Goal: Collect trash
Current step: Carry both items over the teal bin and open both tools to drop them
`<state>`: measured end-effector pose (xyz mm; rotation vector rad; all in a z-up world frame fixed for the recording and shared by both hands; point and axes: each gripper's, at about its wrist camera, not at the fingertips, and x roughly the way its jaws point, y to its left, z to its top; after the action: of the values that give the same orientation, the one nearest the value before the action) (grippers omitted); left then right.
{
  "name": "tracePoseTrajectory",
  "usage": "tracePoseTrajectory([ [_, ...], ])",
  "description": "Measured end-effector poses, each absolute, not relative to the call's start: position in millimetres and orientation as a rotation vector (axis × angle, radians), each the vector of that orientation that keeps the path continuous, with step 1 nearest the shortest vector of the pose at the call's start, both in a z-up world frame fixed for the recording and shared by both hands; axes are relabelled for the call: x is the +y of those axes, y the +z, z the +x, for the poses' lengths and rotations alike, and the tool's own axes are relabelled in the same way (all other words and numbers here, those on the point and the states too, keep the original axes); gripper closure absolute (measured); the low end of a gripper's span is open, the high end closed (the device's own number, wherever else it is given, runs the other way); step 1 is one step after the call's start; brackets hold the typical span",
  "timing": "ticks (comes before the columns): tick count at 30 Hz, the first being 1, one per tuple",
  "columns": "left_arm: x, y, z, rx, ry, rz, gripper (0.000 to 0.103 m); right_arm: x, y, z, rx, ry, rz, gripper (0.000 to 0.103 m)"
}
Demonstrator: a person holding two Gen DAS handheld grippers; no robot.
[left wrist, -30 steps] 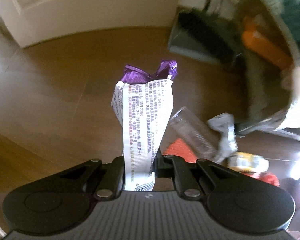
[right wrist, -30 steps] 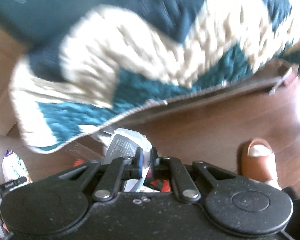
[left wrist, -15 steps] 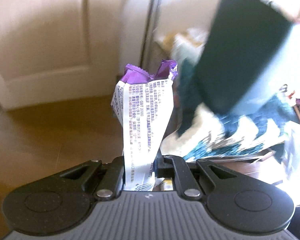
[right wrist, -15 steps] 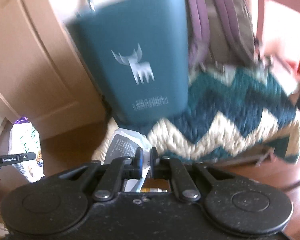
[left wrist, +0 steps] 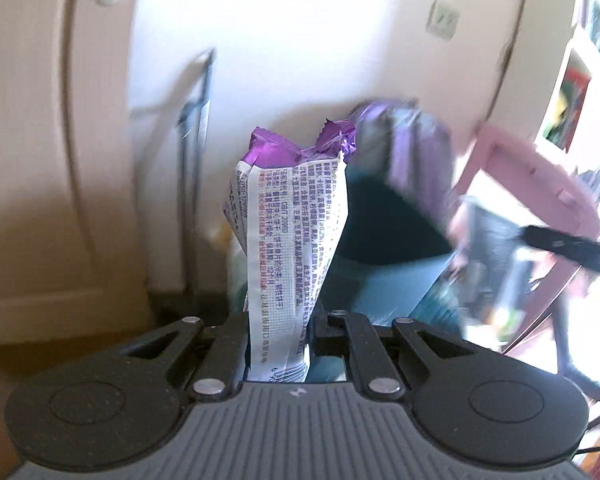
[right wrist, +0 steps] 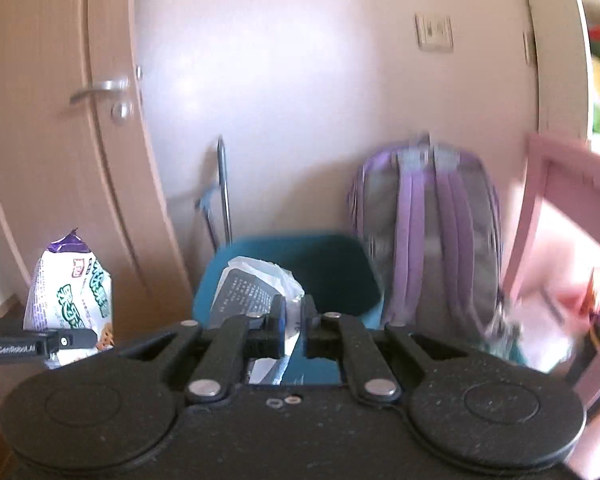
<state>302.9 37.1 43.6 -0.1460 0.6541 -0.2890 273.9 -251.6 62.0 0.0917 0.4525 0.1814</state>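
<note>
My left gripper is clamped on the bottom seam of a purple-and-white snack bag, which stands up straight out of the fingers, printed back facing me. My right gripper is pinched nearly closed on a crinkly clear-and-grey wrapper; most of it billows up and to the left of the fingers, with only a thin edge between the pads.

Just beyond the right fingers sits the teal bin, mouth open toward me, and the wrapper hangs right in front of it. In the left view the same bin is just right of the bag, blurred. A purple backpack leans against the wall to the right of the bin, beside a pink chair; a door is off to the left.

I'd say both pieces are ready to drop. My worries: that thin bite on the wrapper could slip before it is over the opening, and light film may cling to a pad on release. The tall bag could catch the rim and tip outside. The left view is smeared, so I'm judging its alignment poorly.
</note>
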Motion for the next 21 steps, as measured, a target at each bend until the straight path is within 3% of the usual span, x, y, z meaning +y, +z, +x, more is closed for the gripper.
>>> tracePoseTrajectory([
  [8,-17,81,365,0.659,-0.384,-0.209,0.094,-250,77,346,0.404,0.123,0.030,0.097],
  [21,-93,33,454,0.720,-0.307,-0.142,0.094,-241,16,404,0.522,0.099,-0.043,0.097],
])
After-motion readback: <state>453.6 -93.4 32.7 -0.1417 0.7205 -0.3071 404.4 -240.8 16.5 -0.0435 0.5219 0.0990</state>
